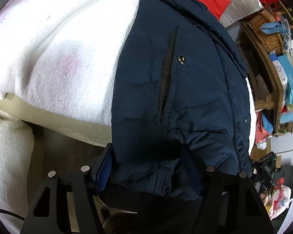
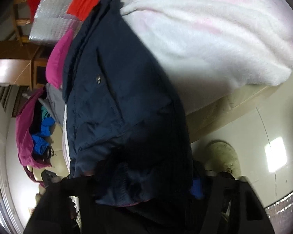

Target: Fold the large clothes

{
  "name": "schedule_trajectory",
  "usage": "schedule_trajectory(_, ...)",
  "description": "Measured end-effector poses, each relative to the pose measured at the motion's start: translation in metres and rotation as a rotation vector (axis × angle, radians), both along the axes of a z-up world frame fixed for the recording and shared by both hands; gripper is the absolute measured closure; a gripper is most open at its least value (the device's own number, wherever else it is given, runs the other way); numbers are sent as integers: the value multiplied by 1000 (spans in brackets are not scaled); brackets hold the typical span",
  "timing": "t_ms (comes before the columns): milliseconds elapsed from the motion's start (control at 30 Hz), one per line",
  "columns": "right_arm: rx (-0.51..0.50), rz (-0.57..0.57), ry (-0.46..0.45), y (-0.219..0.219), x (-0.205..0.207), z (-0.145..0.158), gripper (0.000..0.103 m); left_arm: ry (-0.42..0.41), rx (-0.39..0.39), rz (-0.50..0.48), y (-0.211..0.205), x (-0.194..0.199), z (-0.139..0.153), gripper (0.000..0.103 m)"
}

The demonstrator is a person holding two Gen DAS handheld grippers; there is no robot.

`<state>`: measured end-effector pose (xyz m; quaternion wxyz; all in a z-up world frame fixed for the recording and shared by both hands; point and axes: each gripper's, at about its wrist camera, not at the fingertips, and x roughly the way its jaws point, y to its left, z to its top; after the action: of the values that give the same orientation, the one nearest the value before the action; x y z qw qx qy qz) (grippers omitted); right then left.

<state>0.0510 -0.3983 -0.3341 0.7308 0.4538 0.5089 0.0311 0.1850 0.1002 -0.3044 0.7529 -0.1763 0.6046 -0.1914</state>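
I can read no brand or label anywhere: the navy padded jacket point(image 1: 185, 89) shows only a metal snap point(image 1: 182, 60) beside its slit pocket point(image 1: 169, 74), and the blue boxes point(image 1: 289, 78) on the wooden shelf point(image 1: 271, 81) at three o'clock carry print too small for me to make out. The jacket lies on the white fleecy blanket point(image 1: 58, 48) that covers the bed, its long axis running from the hem at six o'clock in my left wrist view up to the collar near twelve, leaning slightly toward one. In my left gripper point(image 1: 146, 167) the hem bunches between the two black fingers, which stand fairly wide with fabric filling the gap; I read that as a hold on the jacket's lower edge. From the right wrist camera the jacket point(image 2: 117, 97) runs the same way, hem at six, collar toward eleven, but the view is blurred. My right gripper point(image 2: 146, 191) has dark fabric draped over and between its fingers, and I cannot tell whether the pads press on it. A pile of magenta, grey and blue clothes point(image 2: 41, 128) sits at nine o'clock there.
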Motion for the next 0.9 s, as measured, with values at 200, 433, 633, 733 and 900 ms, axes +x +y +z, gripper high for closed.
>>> schedule_trajectory(200, -102, 44, -79, 13, 0, 22, 75, -38, 16, 32, 16, -14, 7, 27)
schedule_trajectory(433, -29, 46, -36, 0, 4, 12, 63, -52, 12, 89, 40, -23, 17, 26)
schedule_trajectory(633, 25, 8, -29, -13, 2, 3, 62, -46, -24, 110, 53, -13, 18, 23)
schedule_trajectory(733, 25, 7, -17, -12, 4, 2, 62, -7, -79, 112, 61, -7, 9, 22)
schedule_trajectory(900, 45, -9, 8, -10, 8, -3, 61, 71, -115, 88, 54, 0, -13, 22)
